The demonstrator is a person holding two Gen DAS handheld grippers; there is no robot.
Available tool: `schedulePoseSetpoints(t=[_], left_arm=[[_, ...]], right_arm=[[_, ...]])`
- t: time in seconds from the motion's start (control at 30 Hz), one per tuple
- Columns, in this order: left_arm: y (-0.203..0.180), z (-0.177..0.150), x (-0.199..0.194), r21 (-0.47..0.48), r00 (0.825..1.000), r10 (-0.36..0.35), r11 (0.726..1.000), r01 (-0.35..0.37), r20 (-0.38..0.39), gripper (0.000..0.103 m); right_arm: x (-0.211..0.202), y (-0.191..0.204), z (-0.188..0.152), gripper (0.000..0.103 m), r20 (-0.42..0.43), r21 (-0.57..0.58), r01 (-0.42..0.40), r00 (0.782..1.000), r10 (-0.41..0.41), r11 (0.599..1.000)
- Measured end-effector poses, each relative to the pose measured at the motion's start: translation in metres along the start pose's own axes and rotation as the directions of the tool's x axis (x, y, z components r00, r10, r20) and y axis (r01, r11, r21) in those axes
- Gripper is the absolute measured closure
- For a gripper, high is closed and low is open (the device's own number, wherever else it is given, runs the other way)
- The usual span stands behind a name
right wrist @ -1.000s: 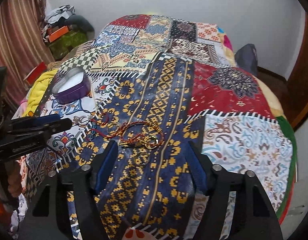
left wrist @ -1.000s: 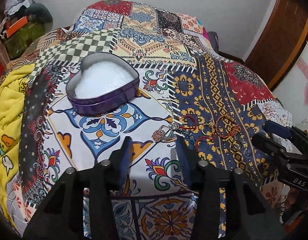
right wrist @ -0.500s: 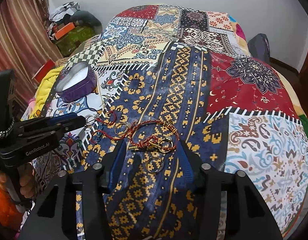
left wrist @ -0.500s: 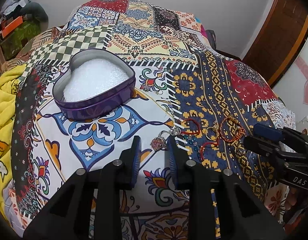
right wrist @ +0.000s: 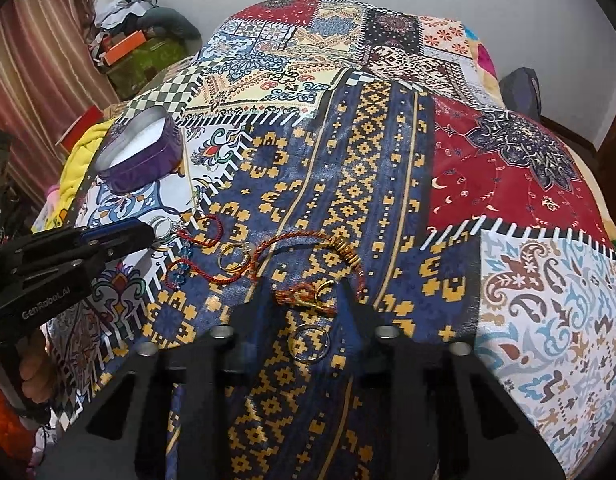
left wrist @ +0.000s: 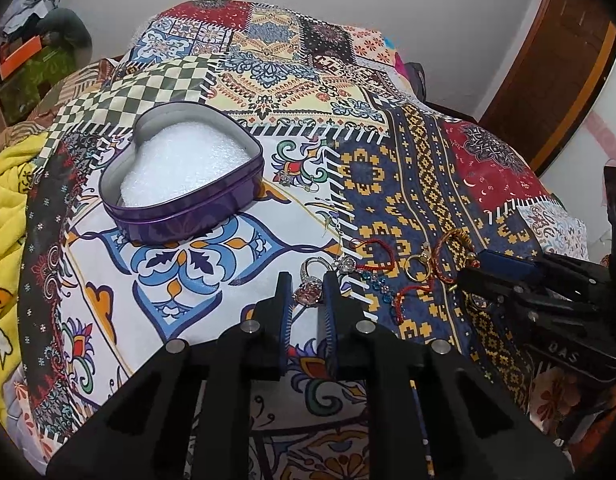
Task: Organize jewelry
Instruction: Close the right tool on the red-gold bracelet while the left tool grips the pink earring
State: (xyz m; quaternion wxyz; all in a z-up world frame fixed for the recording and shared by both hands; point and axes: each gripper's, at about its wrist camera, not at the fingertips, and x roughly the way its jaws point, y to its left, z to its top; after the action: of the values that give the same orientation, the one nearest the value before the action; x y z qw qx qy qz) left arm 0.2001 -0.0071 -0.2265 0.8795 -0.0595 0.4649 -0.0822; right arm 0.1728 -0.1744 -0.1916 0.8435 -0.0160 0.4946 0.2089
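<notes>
The left tool (left wrist: 306,294), low in the frame's center, was clenched around a pink-stone ring (left wrist: 306,295) on the bed's patchwork cover (left wrist: 388,128). The heart-shaped purple tin (left wrist: 187,192) sat at upper left. The right tool (right wrist: 308,312) was spread wide, straddling a braided bracelet (right wrist: 303,294) and a thin ring (right wrist: 308,343).

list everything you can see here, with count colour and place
heart tin: 1, purple, white padding inside, left on the bed
bedspread: 1, multicolour patchwork, covers the bed
pink-stone ring: 1, silver, between the left gripper's fingers
cord bracelets: several, red, tangled mid-bed
gold rings: a few, among the cords
blue bead strand: 1, beside the cords
yellow blanket: 1, far left
left gripper: black, closing on the ring
right gripper: black, open over the cords
</notes>
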Motion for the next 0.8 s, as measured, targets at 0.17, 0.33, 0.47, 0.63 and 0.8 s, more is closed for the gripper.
schedulePoseSetpoints(t=[0.17,0.33,0.47,0.63,0.8], left_arm=[[0.002,-0.003,-0.013,-0.009,1.000,0.007,1.000,-0.007,0.023,0.089],[0.005,-0.003,-0.029,-0.022,0.998,0.017,1.000,-0.016,0.053,0.089],[0.007,-0.004,-0.044,-0.030,0.996,0.022,0.999,-0.019,0.081,0.089],[0.009,-0.004,-0.064,-0.034,0.992,0.025,0.999,-0.021,0.122,0.089],[0.012,-0.001,-0.083,-0.032,0.985,0.034,0.999,-0.029,0.168,0.089]], right_arm=[[-0.002,-0.002,0.003,0.083,0.012,0.012,0.003,1.000,-0.003,1.000],[-0.015,0.004,0.008,0.084,0.045,-0.008,0.012,0.999,-0.011,1.000],[-0.027,0.009,0.013,0.084,0.076,-0.021,0.024,0.997,-0.022,0.999],[-0.043,0.016,0.021,0.084,0.123,-0.033,0.038,0.992,-0.034,0.999],[-0.061,0.027,0.036,0.084,0.184,-0.047,0.048,0.982,-0.038,0.998]])
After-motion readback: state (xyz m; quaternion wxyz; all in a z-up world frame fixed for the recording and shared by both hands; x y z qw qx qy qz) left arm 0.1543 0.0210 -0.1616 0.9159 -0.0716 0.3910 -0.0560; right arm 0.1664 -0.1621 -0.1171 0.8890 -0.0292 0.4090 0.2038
